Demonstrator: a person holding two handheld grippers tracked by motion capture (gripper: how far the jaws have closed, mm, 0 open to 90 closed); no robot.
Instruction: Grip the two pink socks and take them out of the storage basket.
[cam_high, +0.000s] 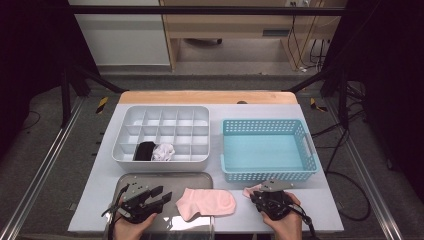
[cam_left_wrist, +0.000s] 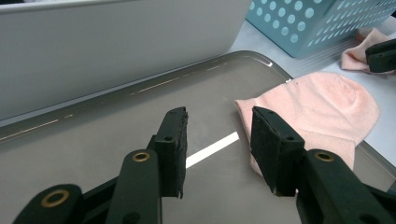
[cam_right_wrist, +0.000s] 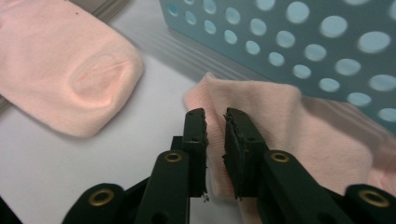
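The right tool (cam_right_wrist: 215, 122) sits low over a pink sock (cam_right_wrist: 280, 126) that lies on the worktop (cam_high: 100, 200) right beside the blue basket (cam_high: 267, 172). Its jaws are nearly shut, with a thin gap, and I cannot tell if they pinch the cloth yet. To do this well, it should nip the sock's edge firmly and lift slowly so the sock does not slip out. The left tool (cam_left_wrist: 219, 135) is open and holds nothing, above the grey tray (cam_left_wrist: 93, 135). A second pink sock (cam_high: 206, 202) lies half on that tray. The blue basket has nothing in it. The white box (cam_high: 161, 160) with many little slots holds a black sock (cam_high: 145, 150) and a white sock (cam_high: 163, 152) in two front slots.
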